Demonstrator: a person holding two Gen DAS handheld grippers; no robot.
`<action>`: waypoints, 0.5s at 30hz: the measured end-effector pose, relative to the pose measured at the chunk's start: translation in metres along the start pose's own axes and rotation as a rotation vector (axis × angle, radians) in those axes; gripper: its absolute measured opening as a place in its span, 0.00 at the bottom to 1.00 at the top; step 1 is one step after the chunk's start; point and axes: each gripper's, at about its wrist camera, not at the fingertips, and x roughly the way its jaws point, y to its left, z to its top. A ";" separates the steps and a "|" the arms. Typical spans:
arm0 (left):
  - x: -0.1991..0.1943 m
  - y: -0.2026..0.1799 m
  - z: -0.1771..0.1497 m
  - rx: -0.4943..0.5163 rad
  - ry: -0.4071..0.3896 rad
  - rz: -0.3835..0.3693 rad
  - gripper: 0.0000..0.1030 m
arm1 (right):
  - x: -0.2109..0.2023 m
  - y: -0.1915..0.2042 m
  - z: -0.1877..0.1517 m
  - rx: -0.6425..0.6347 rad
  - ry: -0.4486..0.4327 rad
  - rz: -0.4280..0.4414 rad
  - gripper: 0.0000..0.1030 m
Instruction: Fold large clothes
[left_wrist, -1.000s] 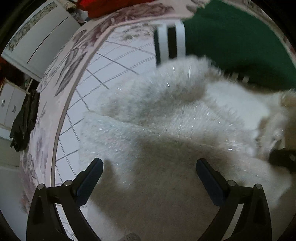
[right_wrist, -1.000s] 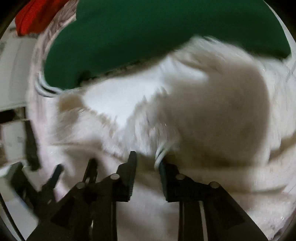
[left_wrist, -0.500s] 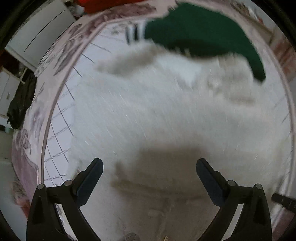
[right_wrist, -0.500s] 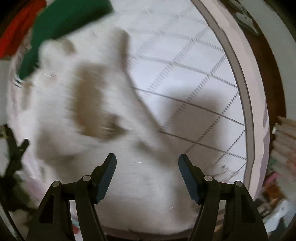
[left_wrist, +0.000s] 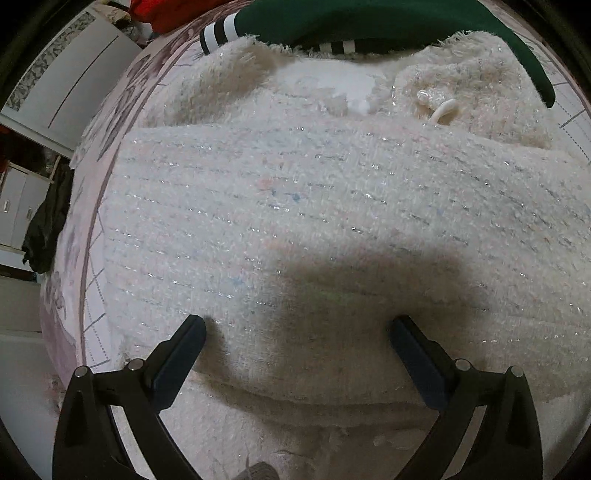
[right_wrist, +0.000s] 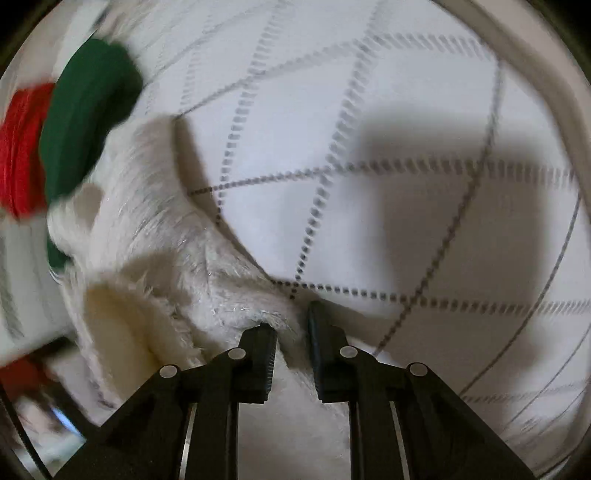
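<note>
Saw a big bed cover (right_wrist: 406, 110) with grey dotted lines, and on it the large fluffy white sweater (left_wrist: 314, 203), spread wide, with its top edge tucked under a green top (left_wrist: 369, 18). Found the left gripper (left_wrist: 298, 325) hanging over the sweater's near part with both fingers far apart, holding nothing. Found the right gripper (right_wrist: 290, 321) at the sweater's side edge with jaws that had just been closing and a bit of white fluff pinched between them. Seemed best to keep that pinch tight and deep, not just on loose hairs — those could slip out. Seemed wise next to grab an edge with the left one too, lift both sides together and lay the fold flat and even. Was worth watching the small white loop (left_wrist: 443, 109) near the collar — easy to snag.
</note>
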 end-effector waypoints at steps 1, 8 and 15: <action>-0.002 -0.001 0.001 0.001 -0.003 0.005 1.00 | -0.005 0.007 -0.001 -0.058 0.000 -0.025 0.18; -0.002 0.005 0.002 0.032 -0.014 -0.006 1.00 | -0.011 0.009 -0.019 -0.182 0.016 -0.021 0.07; -0.003 0.030 -0.008 0.122 -0.013 0.038 1.00 | -0.014 -0.019 -0.081 -0.011 0.136 0.106 0.06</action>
